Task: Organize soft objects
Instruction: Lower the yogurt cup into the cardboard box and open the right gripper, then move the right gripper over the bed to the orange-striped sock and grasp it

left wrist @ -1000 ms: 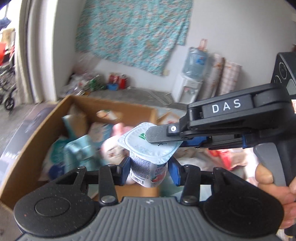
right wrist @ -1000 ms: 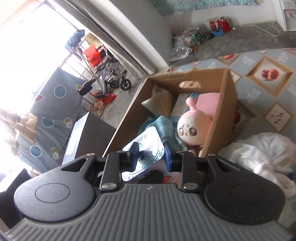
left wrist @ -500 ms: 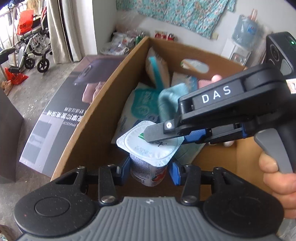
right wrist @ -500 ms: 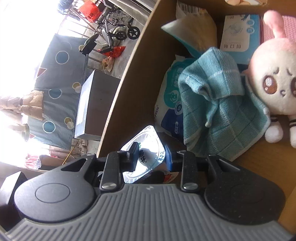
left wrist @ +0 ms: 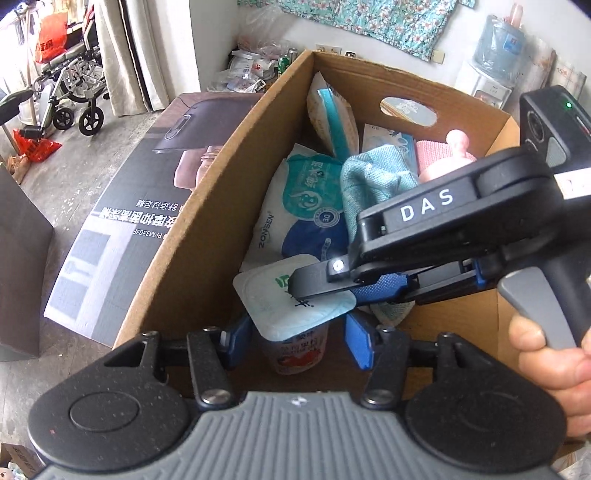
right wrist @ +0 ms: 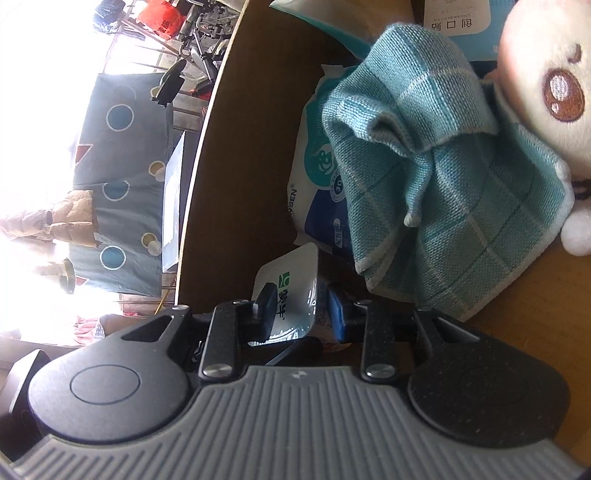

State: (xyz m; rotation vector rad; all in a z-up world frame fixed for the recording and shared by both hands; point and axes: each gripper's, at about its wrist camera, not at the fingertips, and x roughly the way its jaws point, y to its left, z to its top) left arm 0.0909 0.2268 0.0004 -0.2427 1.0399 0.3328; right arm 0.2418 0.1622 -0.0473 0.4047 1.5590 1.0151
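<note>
Yogurt cup [left wrist: 298, 343], white foil lid, red fruit label, right gripper [left wrist: 325, 286] clamped on lid edge, left gripper [left wrist: 295, 341] fingers apart beside cup

I'm in a lived-in home: bare concrete floor [left wrist: 122, 133], floral cloth [left wrist: 373, 18] pinned on the white wall, water dispenser [left wrist: 487, 70], wheelchair [left wrist: 70, 85] by the curtain [left wrist: 118, 48], bags [left wrist: 247, 66] heaped in the corner.
</note>
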